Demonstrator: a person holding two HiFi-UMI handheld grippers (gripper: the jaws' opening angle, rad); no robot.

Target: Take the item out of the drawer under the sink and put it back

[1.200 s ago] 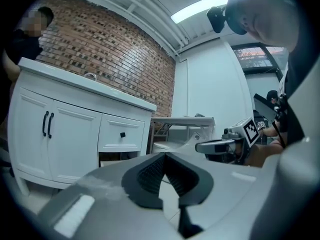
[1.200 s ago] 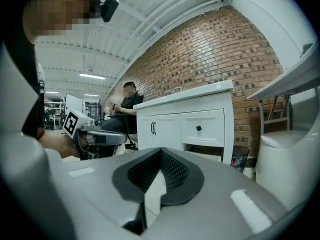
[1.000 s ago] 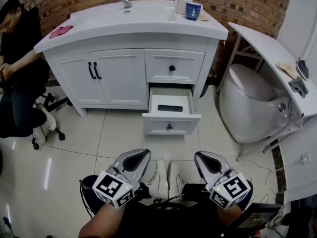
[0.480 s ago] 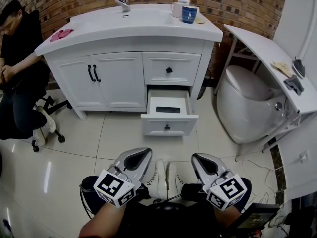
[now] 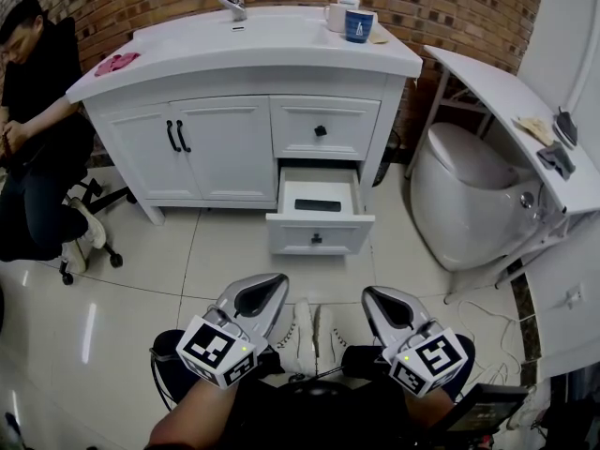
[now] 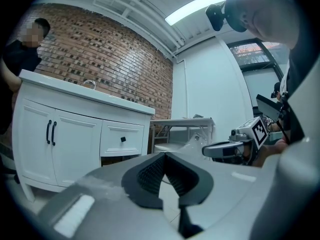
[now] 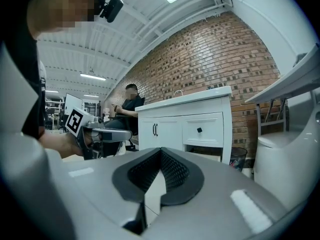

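The white vanity's lower drawer (image 5: 321, 236) stands pulled open under the upper drawer (image 5: 323, 129). A flat black item (image 5: 318, 205) lies inside it. My left gripper (image 5: 265, 287) and right gripper (image 5: 382, 298) hover side by side low over the floor, well short of the drawer. Both are shut with nothing between the pads. In the left gripper view the left gripper (image 6: 164, 155) points at the vanity, with the right gripper (image 6: 225, 149) off to its side. The right gripper view has the right gripper (image 7: 161, 150) aimed toward the upper drawer (image 7: 202, 129).
A person (image 5: 33, 92) sits on a chair at the far left. A toilet (image 5: 469, 195) and a white shelf (image 5: 511, 101) stand to the right. A blue cup (image 5: 358, 26) and pink cloth (image 5: 115, 62) lie on the countertop. White shoes (image 5: 309, 331) show between the grippers.
The head view has shifted slightly, so the vanity sits a little lower and further left in the picture. Both grippers stay in place and shut; the drawer stays open.
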